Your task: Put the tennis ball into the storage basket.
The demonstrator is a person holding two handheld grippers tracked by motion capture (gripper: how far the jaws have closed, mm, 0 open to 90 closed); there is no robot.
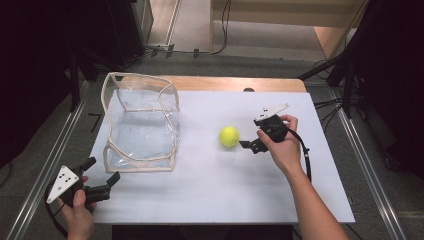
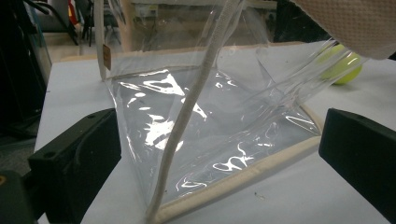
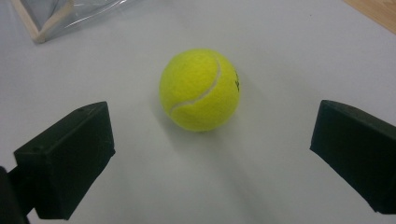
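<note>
A yellow tennis ball (image 1: 229, 136) lies on the white table sheet (image 1: 225, 195), right of centre. My right gripper (image 1: 251, 134) sits just to the ball's right, open and pointing at it. In the right gripper view the ball (image 3: 200, 89) rests a little ahead of the open right gripper (image 3: 210, 149), untouched. A clear plastic bag with beige trim (image 1: 140, 125) stands open on the left of the sheet. My left gripper (image 1: 101, 171) is open near the bag's front left corner. In the left gripper view the bag (image 2: 210, 126) is close in front of the left gripper (image 2: 219, 154), and the ball (image 2: 343, 70) shows through the plastic.
The wooden table edge (image 1: 235, 83) shows beyond the sheet at the back. Metal rails (image 1: 365, 160) run along both sides of the table, and dark stands with cables (image 1: 345, 75) are around it. Bare sheet lies between the bag and the ball and along the front.
</note>
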